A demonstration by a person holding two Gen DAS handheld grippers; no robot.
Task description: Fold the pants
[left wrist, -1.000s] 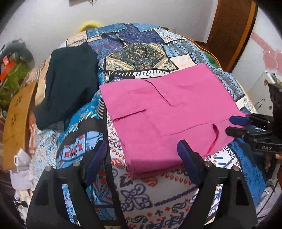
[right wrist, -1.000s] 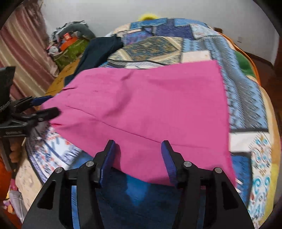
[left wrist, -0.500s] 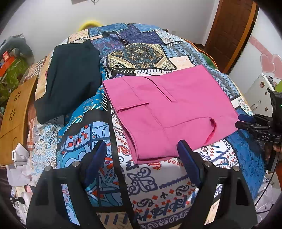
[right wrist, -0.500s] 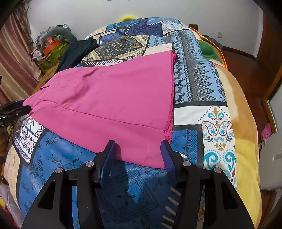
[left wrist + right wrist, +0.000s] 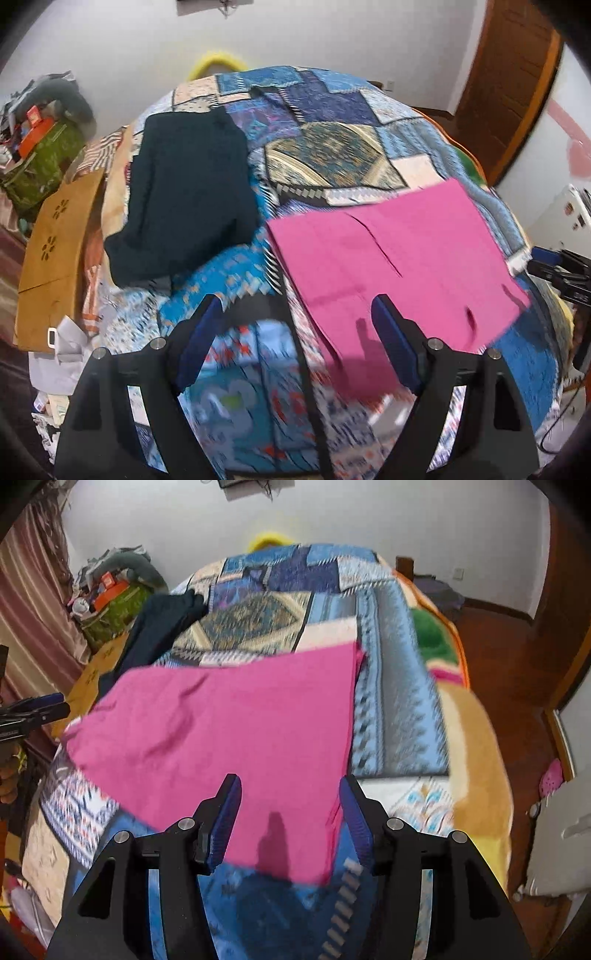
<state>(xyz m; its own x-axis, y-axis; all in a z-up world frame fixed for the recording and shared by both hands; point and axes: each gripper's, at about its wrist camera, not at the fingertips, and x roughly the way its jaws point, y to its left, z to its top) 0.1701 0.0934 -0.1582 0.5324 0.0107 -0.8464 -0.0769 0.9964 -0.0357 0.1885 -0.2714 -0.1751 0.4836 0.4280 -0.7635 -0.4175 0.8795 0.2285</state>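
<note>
Pink pants lie folded flat on a patchwork-quilt bed; they also show in the right wrist view. My left gripper is open and empty, above the quilt just left of the pants' near corner. My right gripper is open and empty, raised over the pants' near edge. The right gripper shows at the right edge of the left wrist view, the left gripper at the left edge of the right wrist view.
A folded dark garment lies on the bed's far left. A brown cardboard panel leans beside the bed. Clutter and a green box stand by the wall. A wooden door is at right.
Both grippers have pulled back and up from the pants, open and empty. The left view has swung left, so the pants now sit to its right.
</note>
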